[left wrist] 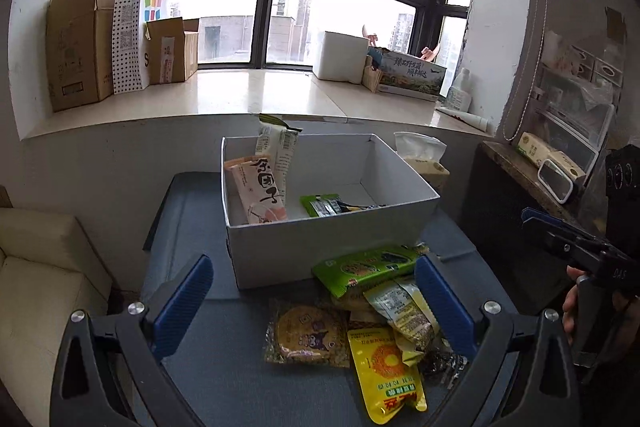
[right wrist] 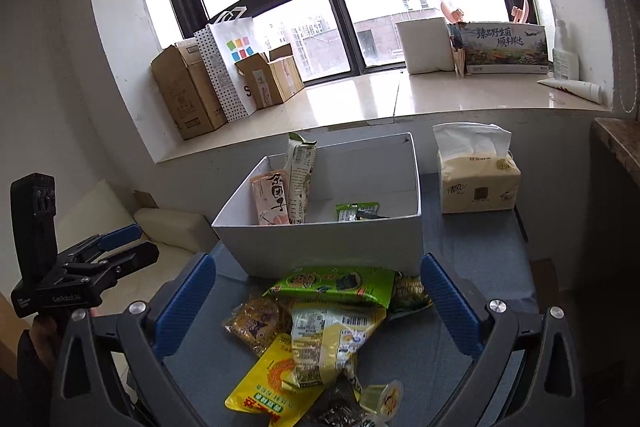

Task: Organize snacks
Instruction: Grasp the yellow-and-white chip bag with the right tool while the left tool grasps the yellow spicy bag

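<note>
Left wrist view: the left gripper (left wrist: 314,301) is seen with blue pads spread wide, nothing pinched. A loose heap of snacks lies on the grey-blue table (left wrist: 224,379) just in front of the white box (left wrist: 320,243): a green packet (left wrist: 366,265) on top near the box wall, a pale yellow-green packet (left wrist: 404,311) under it, a clear-wrapped round biscuit pack (left wrist: 306,335) to the left, a yellow pouch (left wrist: 384,371) nearest the camera. Inside the box a pink packet (left wrist: 262,189) and a white tall packet (left wrist: 278,151) lean at the left wall; a small green sachet (left wrist: 320,206) lies on the floor. The right gripper (left wrist: 560,239) is at the frame's right edge, held by a hand; its jaw state cannot be told here.

All packets are judged light, soft, crinkly and slippery film; the biscuit contents are likely fragile. A pinch on a flat sealed edge is advised, not on the middle.

Right wrist view: the right gripper (right wrist: 318,307) is seen spread open, empty, over the same heap. The left gripper (right wrist: 120,247) appears at far left, apart from the heap. A small jelly cup (right wrist: 386,397) lies at the heap's near end. A tissue pack (right wrist: 478,179) stands beside the box. The table cover looks like cloth, some grip expected. Behind it a window ledge (right wrist: 360,103) carries cardboard boxes (right wrist: 188,91) and a paper bag (right wrist: 234,63).
</note>
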A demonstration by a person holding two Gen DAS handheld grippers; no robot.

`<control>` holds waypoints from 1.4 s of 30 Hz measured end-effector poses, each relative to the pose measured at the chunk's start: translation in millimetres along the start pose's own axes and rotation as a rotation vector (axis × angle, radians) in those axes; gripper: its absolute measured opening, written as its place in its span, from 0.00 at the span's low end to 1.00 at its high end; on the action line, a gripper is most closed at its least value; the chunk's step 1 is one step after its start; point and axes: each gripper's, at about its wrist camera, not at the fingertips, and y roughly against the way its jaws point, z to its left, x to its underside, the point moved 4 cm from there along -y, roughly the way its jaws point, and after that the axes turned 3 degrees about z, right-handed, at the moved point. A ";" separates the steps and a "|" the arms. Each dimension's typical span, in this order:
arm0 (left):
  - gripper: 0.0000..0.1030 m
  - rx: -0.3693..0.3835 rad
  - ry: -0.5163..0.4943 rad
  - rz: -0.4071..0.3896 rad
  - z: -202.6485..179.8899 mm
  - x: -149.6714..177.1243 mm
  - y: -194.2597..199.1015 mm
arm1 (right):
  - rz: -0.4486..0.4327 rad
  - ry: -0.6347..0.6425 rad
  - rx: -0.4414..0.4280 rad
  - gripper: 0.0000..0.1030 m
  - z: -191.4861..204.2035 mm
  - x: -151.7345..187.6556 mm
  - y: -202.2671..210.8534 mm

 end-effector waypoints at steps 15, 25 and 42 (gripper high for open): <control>1.00 0.018 0.048 0.086 -3.4 49.1 3.4 | 0.205 0.063 0.036 1.00 18.6 81.7 -56.1; 1.00 0.007 0.038 0.110 -2.8 61.8 2.2 | 0.322 0.100 0.137 1.00 17.2 97.2 -112.4; 1.00 0.040 0.089 0.142 4.8 72.4 -4.4 | 0.375 0.092 0.194 0.54 6.5 99.0 -135.7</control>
